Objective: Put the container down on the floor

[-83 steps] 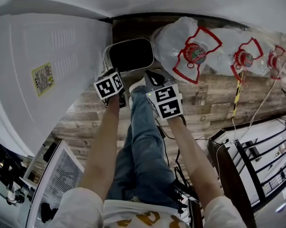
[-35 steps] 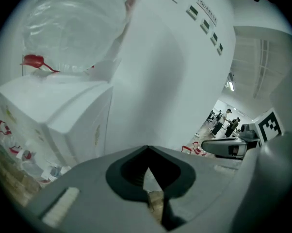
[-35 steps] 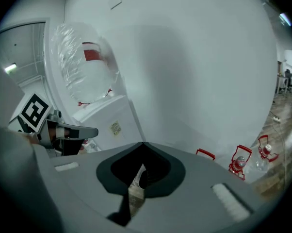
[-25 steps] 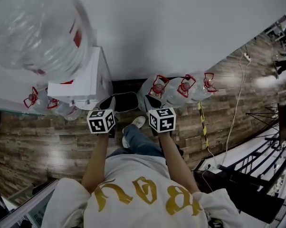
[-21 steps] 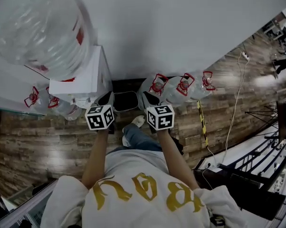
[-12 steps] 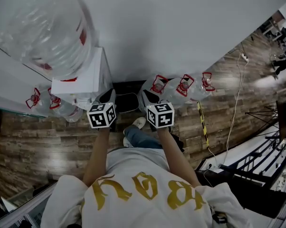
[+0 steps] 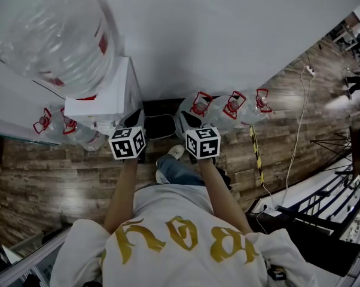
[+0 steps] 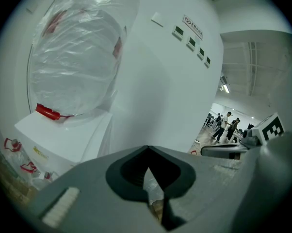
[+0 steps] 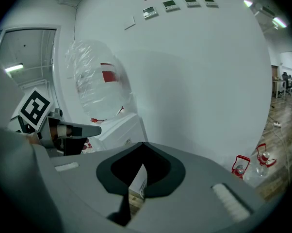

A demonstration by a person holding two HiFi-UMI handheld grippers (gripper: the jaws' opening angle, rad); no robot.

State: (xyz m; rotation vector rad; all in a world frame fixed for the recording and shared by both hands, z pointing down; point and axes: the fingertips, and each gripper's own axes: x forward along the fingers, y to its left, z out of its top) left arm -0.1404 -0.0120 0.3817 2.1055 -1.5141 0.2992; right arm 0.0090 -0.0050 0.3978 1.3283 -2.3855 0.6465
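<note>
Two grippers show in the head view, held out in front of a person who stands up tall. The left gripper (image 7: 136, 122) and the right gripper (image 7: 191, 124) are up in the air, side by side.

Far below them is the container (image 7: 161, 128), a bin with a white rim and a dark inside. It stands upright on the wood floor (image 7: 60, 178), at the floor's far edge, right by the white wall (image 7: 228, 40). On its left is a white water machine (image 7: 105, 100) with a big bottle (image 7: 54, 34) on top. On its right lie water bottles (image 7: 219, 109) with red handles.

In the left gripper view, the two grey jaws are pressed together. Nothing is between them. They point at the wall and the big bottle, not down at the container. The right gripper peeks in at the right edge.

In the right gripper view, the jaws are pressed together too, and they hold nothing. They also face the wall. The left gripper shows at the left edge.

The job looks done. The container is down on the floor, and both grippers have let it go. Nothing seems left to do.
</note>
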